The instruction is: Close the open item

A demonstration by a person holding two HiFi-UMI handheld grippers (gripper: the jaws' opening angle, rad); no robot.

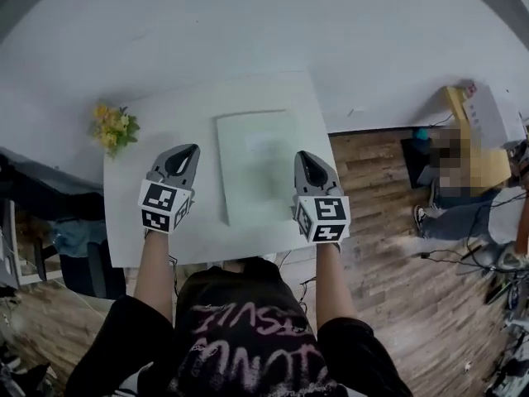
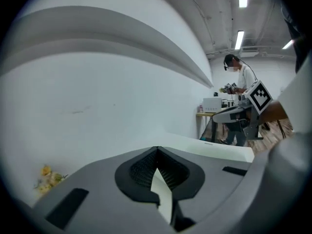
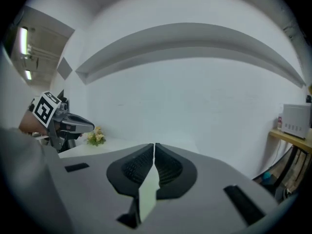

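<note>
Between your grippers on the white table (image 1: 149,213), the pale green folder (image 1: 256,168) lies flat and untouched, so with left gripper (image 1: 186,157) and right gripper (image 1: 306,164) both clenched on nothing, you're likely just starting: next, reach for its cover.

White bench (image 1: 165,116) noted. On it we see a pale green flat item (image 1: 256,168), lying between the two pairs of jaws and reaching ahead of them. Yellow flowers (image 1: 114,127) sit at the bench corner, ahead-left of the jaws of the left gripper (image 1: 190,149).
</note>
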